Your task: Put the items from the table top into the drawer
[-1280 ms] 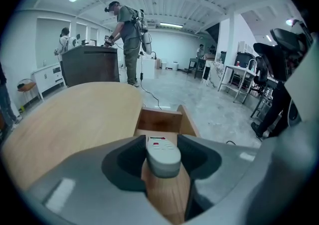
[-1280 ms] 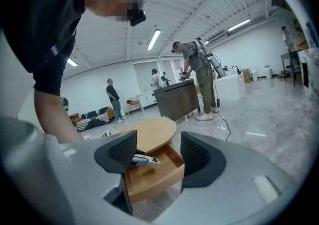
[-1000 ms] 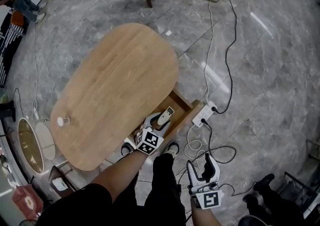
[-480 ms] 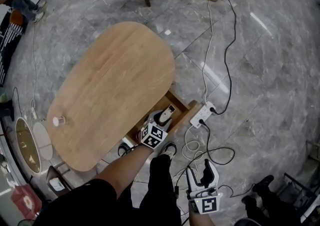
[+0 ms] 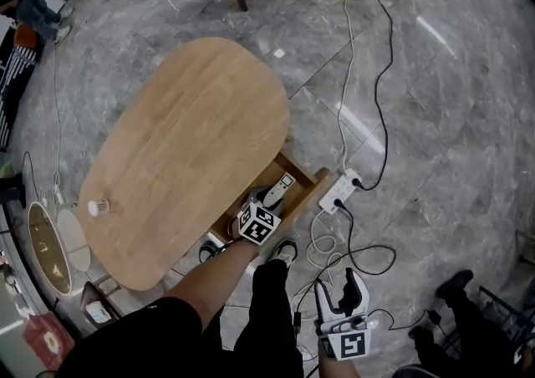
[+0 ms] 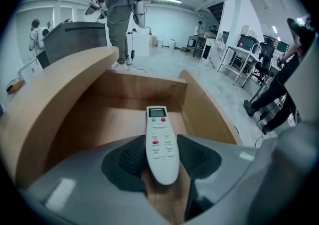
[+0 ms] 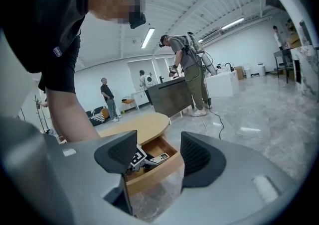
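A white remote control (image 6: 160, 142) with red and green buttons sits between the dark pads of my left gripper (image 6: 160, 158), which is shut on it. The remote points into the open wooden drawer (image 6: 144, 87) below the oval table top (image 5: 184, 150). In the head view the left gripper (image 5: 266, 199) and the remote (image 5: 280, 189) are inside the drawer (image 5: 311, 184). My right gripper (image 5: 343, 284) hangs low over the floor, open and holding nothing. It looks at the drawer (image 7: 159, 169) from the side. A small white item (image 5: 98, 207) stands on the table's left end.
A white power strip (image 5: 341, 191) with cables lies on the grey stone floor just right of the drawer. My legs and shoe (image 5: 284, 249) are in front of the drawer. Other people stand in the room behind the table (image 7: 134, 125).
My left gripper has sunk lower into the drawer with the remote in it. The right gripper has stayed nearly where it was.
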A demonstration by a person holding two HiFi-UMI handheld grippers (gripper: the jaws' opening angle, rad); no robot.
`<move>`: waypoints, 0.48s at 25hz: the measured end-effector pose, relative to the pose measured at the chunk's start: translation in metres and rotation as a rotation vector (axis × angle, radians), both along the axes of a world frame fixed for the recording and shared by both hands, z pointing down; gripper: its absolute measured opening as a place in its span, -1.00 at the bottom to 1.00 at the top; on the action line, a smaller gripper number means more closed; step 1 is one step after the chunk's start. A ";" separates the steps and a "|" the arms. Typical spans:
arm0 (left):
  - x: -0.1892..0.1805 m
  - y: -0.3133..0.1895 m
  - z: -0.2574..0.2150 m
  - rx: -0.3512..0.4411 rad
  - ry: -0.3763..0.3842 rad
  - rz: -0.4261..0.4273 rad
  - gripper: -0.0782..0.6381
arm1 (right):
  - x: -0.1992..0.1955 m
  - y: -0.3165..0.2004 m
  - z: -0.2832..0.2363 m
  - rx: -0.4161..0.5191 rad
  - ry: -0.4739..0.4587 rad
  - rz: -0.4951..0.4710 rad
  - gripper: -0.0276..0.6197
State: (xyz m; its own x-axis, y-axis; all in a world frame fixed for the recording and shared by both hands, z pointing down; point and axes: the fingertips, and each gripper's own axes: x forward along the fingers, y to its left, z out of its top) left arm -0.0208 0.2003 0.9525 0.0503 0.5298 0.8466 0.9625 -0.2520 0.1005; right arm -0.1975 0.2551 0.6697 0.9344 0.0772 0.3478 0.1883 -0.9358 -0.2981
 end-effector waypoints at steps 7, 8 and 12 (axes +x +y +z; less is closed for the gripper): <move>-0.002 -0.005 0.013 0.042 0.001 0.049 -0.22 | 0.004 -0.005 0.002 0.004 0.004 0.007 -0.04; -0.002 -0.005 0.014 0.044 0.005 0.057 -0.22 | 0.005 -0.007 0.002 0.006 0.000 0.005 -0.05; -0.006 -0.004 0.015 0.049 -0.004 0.094 -0.20 | 0.011 -0.014 0.003 0.005 -0.004 0.002 -0.04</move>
